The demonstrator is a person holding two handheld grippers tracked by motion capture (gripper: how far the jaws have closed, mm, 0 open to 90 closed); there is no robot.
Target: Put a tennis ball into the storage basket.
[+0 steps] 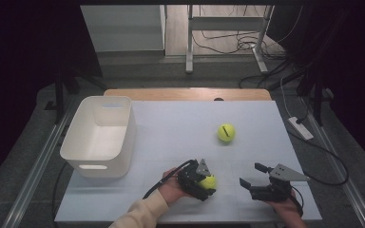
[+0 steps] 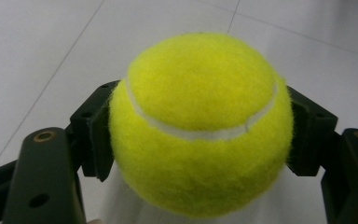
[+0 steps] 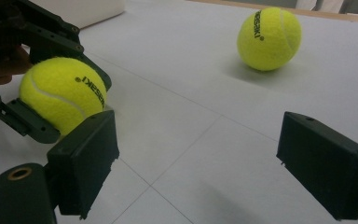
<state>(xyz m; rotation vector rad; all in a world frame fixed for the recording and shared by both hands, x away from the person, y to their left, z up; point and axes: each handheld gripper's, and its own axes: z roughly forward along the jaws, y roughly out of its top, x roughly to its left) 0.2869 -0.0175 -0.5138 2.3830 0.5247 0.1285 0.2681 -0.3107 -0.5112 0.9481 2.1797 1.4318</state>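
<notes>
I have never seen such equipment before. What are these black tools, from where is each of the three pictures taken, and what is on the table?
There is no robot here. A person holds a hand tool with two black jaws in each hand.

The high view looks down on the table from above the person's side. The other two pictures come from small cameras riding on the tools, looking along their jaws.

The left gripper is shut on a yellow tennis ball, which its own view shows pressed between the jaws. The right gripper is open and holds nothing; its view shows the gap between its jaws.

A second tennis ball lies free farther out on the table. A white bin, with nothing visible inside, stands at the left.
</notes>
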